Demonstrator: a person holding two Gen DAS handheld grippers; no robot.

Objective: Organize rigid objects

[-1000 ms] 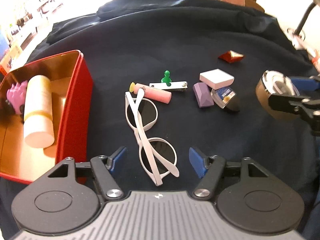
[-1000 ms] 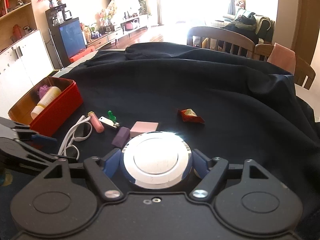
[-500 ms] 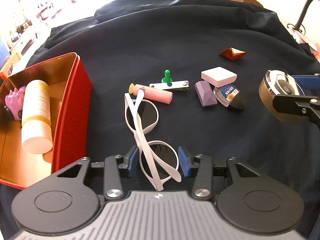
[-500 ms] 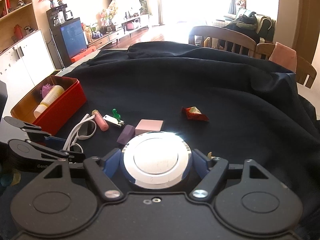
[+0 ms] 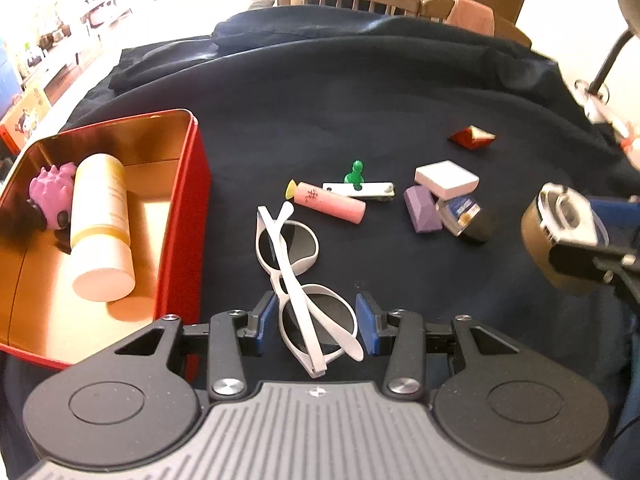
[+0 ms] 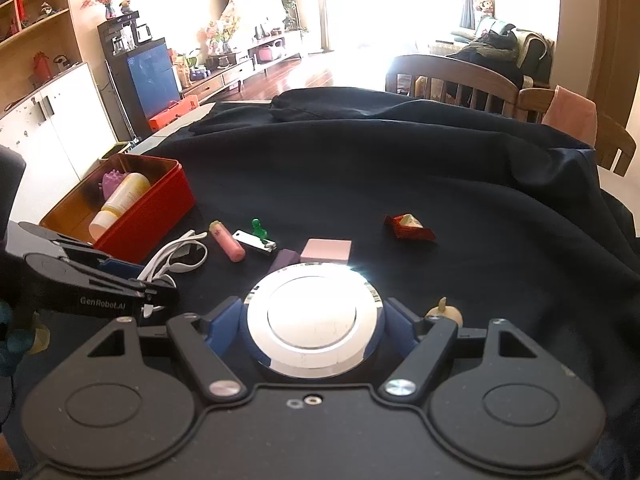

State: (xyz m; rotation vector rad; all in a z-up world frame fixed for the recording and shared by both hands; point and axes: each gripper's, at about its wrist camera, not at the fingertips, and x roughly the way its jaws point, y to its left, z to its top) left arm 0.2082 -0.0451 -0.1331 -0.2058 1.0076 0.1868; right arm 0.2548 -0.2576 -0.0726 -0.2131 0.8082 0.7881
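My left gripper [image 5: 316,322] has just closed onto the glasses [image 5: 298,272]; my right gripper [image 6: 312,330] grips a tin [image 6: 312,320]. The box [image 5: 180,248] holds two things; several others lie mid-tabletop [image 5: 360,100].

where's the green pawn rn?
Left wrist view, centre: green pawn stands on the white clipper, just behind the pink tube, right of the red tin.

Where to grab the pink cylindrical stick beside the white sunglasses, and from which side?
Grip the pink cylindrical stick mid-length from above, jaws across its narrow width. It lies flat on the dark cloth, so its ends offer little. The white nail clipper sits close behind it, so keep the far finger shallow.
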